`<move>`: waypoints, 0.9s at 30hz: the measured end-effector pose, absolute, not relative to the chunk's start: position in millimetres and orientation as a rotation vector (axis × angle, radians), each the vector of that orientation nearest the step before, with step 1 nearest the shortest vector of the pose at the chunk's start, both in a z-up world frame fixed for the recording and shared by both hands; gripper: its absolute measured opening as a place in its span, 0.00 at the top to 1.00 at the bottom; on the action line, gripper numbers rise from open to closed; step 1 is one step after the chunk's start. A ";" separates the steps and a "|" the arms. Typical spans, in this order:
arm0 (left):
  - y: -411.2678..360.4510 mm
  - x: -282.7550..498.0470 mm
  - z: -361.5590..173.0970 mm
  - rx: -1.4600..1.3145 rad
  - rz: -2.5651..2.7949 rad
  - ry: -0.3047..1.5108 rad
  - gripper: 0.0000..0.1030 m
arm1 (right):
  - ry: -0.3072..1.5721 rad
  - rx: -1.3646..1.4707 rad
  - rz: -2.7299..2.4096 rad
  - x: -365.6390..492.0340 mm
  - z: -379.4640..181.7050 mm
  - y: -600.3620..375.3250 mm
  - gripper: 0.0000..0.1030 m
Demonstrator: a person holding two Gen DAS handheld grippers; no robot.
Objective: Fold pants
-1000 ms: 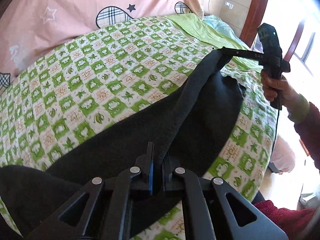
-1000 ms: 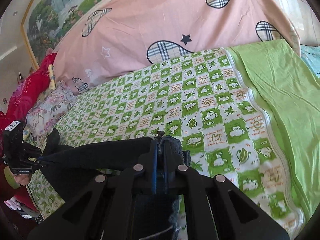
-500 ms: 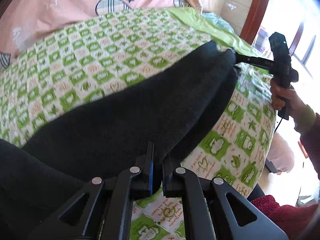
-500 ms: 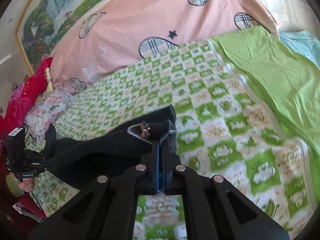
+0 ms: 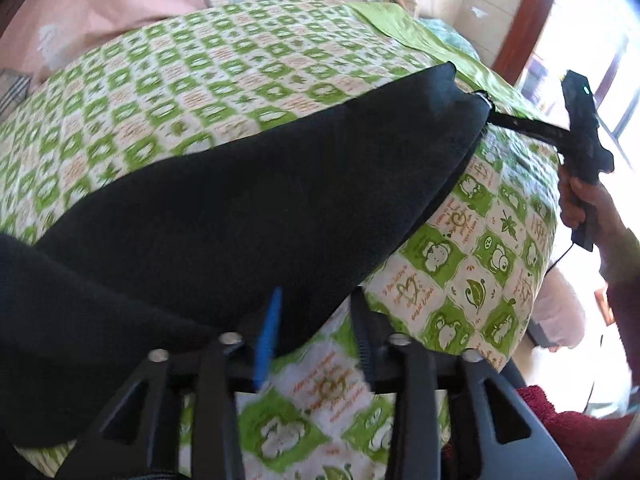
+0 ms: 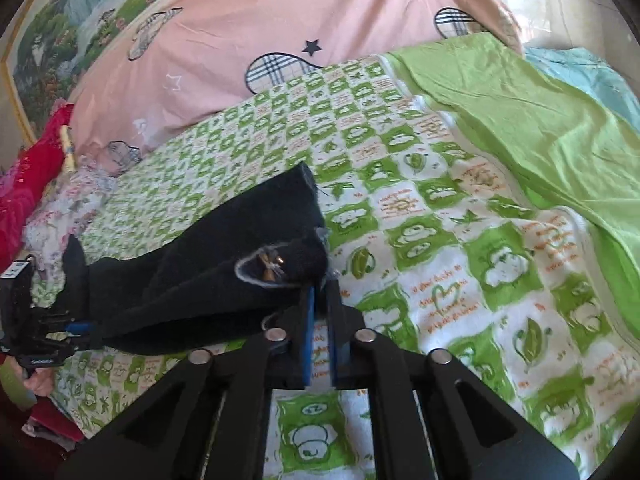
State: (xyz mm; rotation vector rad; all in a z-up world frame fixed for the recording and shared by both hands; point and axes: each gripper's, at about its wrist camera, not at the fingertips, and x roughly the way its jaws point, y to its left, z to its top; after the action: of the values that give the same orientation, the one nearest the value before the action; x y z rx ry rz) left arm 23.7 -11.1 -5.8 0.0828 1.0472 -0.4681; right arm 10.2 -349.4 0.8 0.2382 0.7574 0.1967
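Note:
The black pants [image 5: 248, 208] lie folded lengthwise on the green-and-white checked bedspread [image 5: 192, 64]. In the left wrist view my left gripper [image 5: 316, 308] is open, its fingers apart at the near end of the pants, cloth lying between them. My right gripper [image 5: 486, 114] shows at the far end of the pants in that view. In the right wrist view the right gripper [image 6: 320, 292] has its pads slightly apart, the pants' waist end [image 6: 280, 264] just left of the fingertips. The pants [image 6: 208, 268] stretch left toward the left gripper [image 6: 76, 328].
A pink blanket [image 6: 248, 28] with plaid patches lies at the bed's back. A plain green sheet [image 6: 520, 112] covers the right side. Red and floral bedding [image 6: 28, 184] sits far left. The bed's edge [image 5: 536, 288] drops off at right near a bright window.
Both grippers lowered the lifted pants edge onto the bed, completing a lengthwise fold. My left gripper opened and let go. My right gripper's pads parted slightly.

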 end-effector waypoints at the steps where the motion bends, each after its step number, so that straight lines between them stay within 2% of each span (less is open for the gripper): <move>1: -7.2 22.0 -4.5 0.067 -0.457 1.049 0.57 | 0.745 0.239 0.191 6.2 4.7 -347.8 0.73; 2: 0.1 20.1 -1.7 0.042 -0.437 1.050 0.56 | 0.728 0.241 0.189 2.4 8.1 -346.5 0.57; 3: 6.7 18.7 1.0 0.023 -0.421 1.050 0.55 | 0.698 0.240 0.187 -3.5 13.5 -343.3 0.49; 4: 13.8 16.6 4.5 -0.001 -0.402 1.049 0.54 | 0.673 0.235 0.192 -7.9 18.5 -339.6 0.48; 12: 84.8 23.9 26.3 -0.168 -0.152 1.081 0.33 | 0.622 0.250 0.372 -11.2 36.9 -274.7 0.47; 18: 136.9 48.9 36.7 -0.281 0.022 1.140 0.33 | 0.669 0.228 0.569 -1.5 28.5 -200.9 0.47; 27: 171.9 114.1 40.2 -0.311 0.232 1.246 0.32 | 0.756 0.173 0.842 11.3 17.5 -88.0 0.45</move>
State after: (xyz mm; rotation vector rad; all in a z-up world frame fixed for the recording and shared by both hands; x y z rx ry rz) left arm 114.1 171.9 40.2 -0.3113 1.2463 0.2318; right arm 11.3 -88.0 17.5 0.1725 0.7557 0.8417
